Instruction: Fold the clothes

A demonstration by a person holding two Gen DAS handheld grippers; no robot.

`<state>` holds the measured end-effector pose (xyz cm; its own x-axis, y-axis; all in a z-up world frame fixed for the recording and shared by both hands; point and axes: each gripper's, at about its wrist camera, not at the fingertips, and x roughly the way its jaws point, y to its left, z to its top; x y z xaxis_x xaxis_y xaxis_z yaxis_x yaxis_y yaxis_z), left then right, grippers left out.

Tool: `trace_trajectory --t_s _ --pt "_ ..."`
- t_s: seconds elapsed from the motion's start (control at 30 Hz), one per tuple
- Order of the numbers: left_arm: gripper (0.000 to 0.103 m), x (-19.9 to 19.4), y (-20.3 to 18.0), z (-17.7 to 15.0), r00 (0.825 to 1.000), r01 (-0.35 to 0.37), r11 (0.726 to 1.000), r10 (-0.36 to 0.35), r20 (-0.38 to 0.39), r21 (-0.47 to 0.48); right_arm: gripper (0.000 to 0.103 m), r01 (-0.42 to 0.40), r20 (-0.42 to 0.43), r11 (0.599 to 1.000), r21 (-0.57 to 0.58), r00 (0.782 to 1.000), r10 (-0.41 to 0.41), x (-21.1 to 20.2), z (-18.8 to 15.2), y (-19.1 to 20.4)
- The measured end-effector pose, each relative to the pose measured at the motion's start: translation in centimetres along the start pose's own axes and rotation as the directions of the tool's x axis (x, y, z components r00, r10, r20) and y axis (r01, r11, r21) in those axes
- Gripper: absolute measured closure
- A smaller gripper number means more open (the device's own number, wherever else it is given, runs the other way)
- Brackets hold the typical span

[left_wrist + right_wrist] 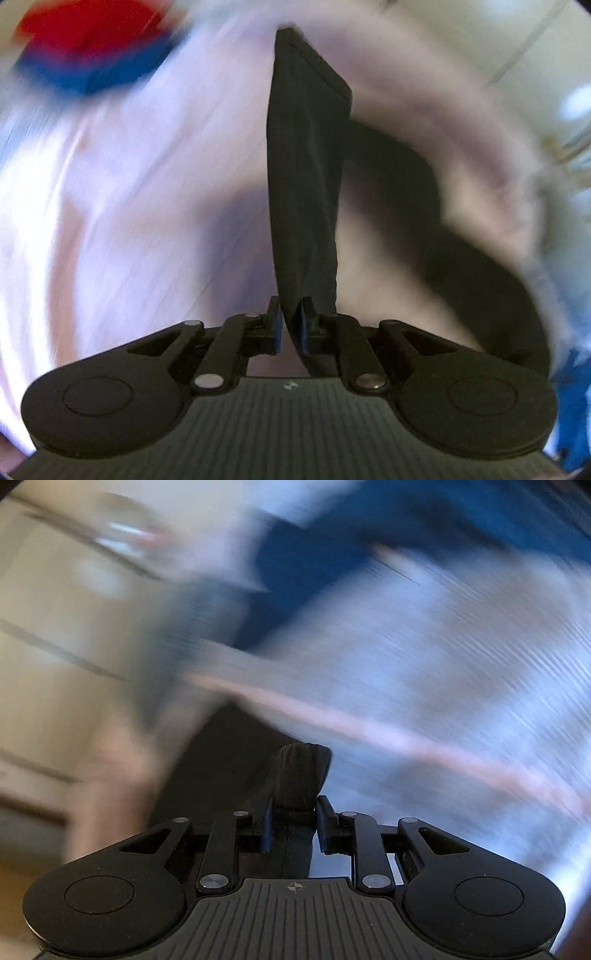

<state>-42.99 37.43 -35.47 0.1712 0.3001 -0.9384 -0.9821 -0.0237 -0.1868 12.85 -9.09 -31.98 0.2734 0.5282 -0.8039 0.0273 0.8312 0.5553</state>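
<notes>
While the black cloth (pixel 306 177) hangs clear of the pale pink surface (pixel 110 206), you hold it at two places: your left gripper (pixel 291 326) is clamped on one edge, and a long taut fold runs straight ahead from its blue pads (pixel 277 328). Your right gripper (pixel 294 825) is pinched on a bunched end of the same cloth (pixel 301 775), which pokes up between its fingers and trails down to the left. Behind the left gripper's fold, more cloth curves off to the right. Both views are badly blurred; you can make out a red and blue shape (pixel 92 48) far left and blue fabric (pixel 332 561) beyond your right gripper.
</notes>
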Motion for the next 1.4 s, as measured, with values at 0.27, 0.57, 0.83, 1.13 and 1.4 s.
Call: trace_trajectory --t_s 0.27,0.57,0.83,1.13,1.4 --pt "0.079 2.0 4.3 -1.8 0.996 -0.084 0.992 0.084 -0.002 -0.093 0.046 -0.017 0.007 0.997 0.074 1.000 0.016 1.5 -0.2 -2.7" --pt "0.064 6.0 5.4 0.9 0.988 -0.109 0.976 0.128 0.088 -0.189 0.044 -0.051 0.003 0.996 0.078 0.999 0.051 3.7 -0.4 -3.2" --pt "0.095 3.5 6.0 2.2 0.970 -0.067 0.985 0.102 0.223 -0.159 0.081 -0.085 0.044 0.996 0.006 0.995 0.084 2.3 0.3 -1.4" --pt "0.091 -0.8 10.8 -5.0 0.962 -0.156 0.986 0.164 0.217 -0.055 0.083 -0.043 0.058 0.989 -0.144 0.997 0.052 -3.3 0.5 -1.4" --pt "0.077 0.0 12.1 -5.2 0.961 -0.154 0.983 0.171 0.216 -0.096 0.049 0.086 -0.020 0.991 -0.104 0.996 -0.089 1.2 -0.4 -1.9"
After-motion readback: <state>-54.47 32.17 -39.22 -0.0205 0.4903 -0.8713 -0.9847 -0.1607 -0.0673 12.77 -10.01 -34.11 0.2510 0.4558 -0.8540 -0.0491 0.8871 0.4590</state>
